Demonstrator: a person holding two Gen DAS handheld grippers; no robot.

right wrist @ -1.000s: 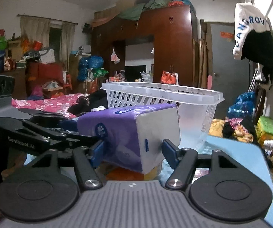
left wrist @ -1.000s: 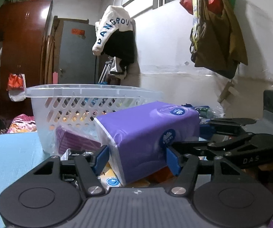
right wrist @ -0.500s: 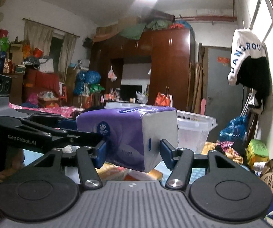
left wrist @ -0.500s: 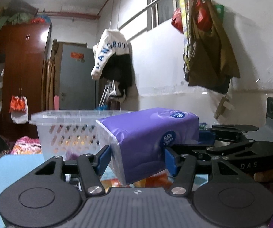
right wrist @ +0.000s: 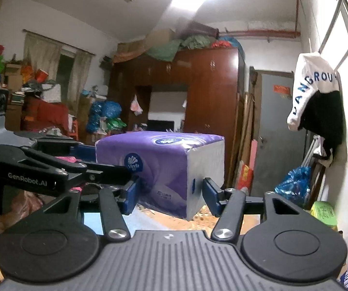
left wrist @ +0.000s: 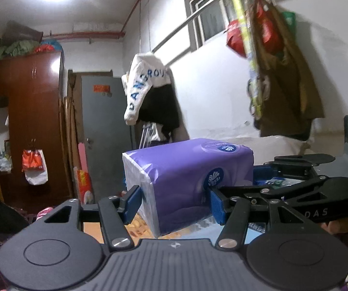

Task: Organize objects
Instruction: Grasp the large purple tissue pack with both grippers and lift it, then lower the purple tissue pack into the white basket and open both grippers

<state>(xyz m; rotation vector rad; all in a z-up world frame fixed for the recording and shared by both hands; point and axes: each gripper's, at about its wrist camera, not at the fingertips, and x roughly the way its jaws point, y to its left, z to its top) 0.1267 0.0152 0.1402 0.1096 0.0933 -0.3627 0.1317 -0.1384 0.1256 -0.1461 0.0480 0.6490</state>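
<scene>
A purple Vinda tissue pack point(left wrist: 186, 179) is held in the air between both grippers. My left gripper point(left wrist: 174, 203) is shut on one end of it, blue pads against its sides. My right gripper point(right wrist: 169, 194) is shut on the other end of the tissue pack point(right wrist: 159, 165). Each gripper shows in the other's view: the right one point(left wrist: 307, 194) at the right of the left wrist view, the left one point(right wrist: 40, 167) at the left of the right wrist view. The white basket is out of view.
A wooden wardrobe point(right wrist: 210, 101) and a grey door point(left wrist: 101, 135) stand far behind. Clothes and bags point(left wrist: 282, 80) hang on the white wall. A white-and-black garment point(right wrist: 319, 97) hangs at the right. Cluttered bags and boxes point(right wrist: 40, 101) fill the left. An orange surface point(right wrist: 222, 218) lies below.
Both grippers have lifted the tissue pack upward together. The white basket and the blue table have dropped out of both views, and the ceiling light now shows.
</scene>
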